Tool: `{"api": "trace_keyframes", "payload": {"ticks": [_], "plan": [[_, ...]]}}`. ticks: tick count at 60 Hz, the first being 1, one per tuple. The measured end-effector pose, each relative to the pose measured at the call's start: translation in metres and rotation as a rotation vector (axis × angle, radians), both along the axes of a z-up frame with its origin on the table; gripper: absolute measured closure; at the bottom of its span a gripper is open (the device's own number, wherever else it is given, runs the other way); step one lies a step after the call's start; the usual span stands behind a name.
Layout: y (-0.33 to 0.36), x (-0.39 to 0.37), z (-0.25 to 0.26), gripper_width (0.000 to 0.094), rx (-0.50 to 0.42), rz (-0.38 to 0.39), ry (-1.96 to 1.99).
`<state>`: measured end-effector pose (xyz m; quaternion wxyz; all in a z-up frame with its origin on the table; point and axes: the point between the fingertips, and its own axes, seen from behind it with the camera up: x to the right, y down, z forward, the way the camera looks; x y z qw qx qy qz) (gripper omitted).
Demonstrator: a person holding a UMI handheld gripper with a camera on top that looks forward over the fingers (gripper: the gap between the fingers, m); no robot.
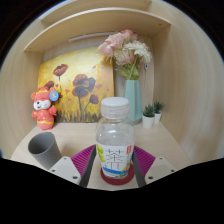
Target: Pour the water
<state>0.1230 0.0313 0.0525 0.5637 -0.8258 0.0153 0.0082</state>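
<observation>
A clear water bottle [115, 140] with a white cap and a white and green label stands upright on a round red coaster [117, 178], between my fingers. My gripper [115, 160] is closed on it: both fingertips lie against the bottle's sides at label height, and the magenta pads [84, 160] show at either side. A grey cup [43, 149] stands upright on the tabletop to the left of the left finger, apart from the bottle. I cannot see inside the cup.
The scene is a light wooden alcove [170, 70]. A red and white plush toy [43, 108] and a poppy painting [76, 88] stand at the back left. A teal vase of pink flowers [131, 90] and a small potted plant [151, 114] stand at the back right.
</observation>
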Motion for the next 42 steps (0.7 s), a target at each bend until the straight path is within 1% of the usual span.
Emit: {"api": "trace_keyframes", "payload": {"ticks": [2, 4, 13, 19, 24, 28, 33, 42], "plan": [[-0.003, -0.004, -0.002, 0.0203, -0.017, 0.013, 0.019], [-0.005, -0.005, -0.005, 0.0181, -0.027, 0.015, 0.024], [-0.040, -0.005, -0.034, 0.0176, -0.139, 0.003, -0.046], [-0.079, -0.007, -0.051, 0.0175, -0.221, -0.007, -0.077], [-0.115, -0.017, -0.055, 0.0176, -0.267, -0.022, -0.088], [-0.144, -0.031, -0.049, 0.0176, -0.289, -0.022, -0.094], [-0.171, -0.056, -0.030, 0.0176, -0.294, -0.023, -0.068], [-0.200, -0.101, 0.025, 0.0173, -0.257, -0.011, -0.033]]}}
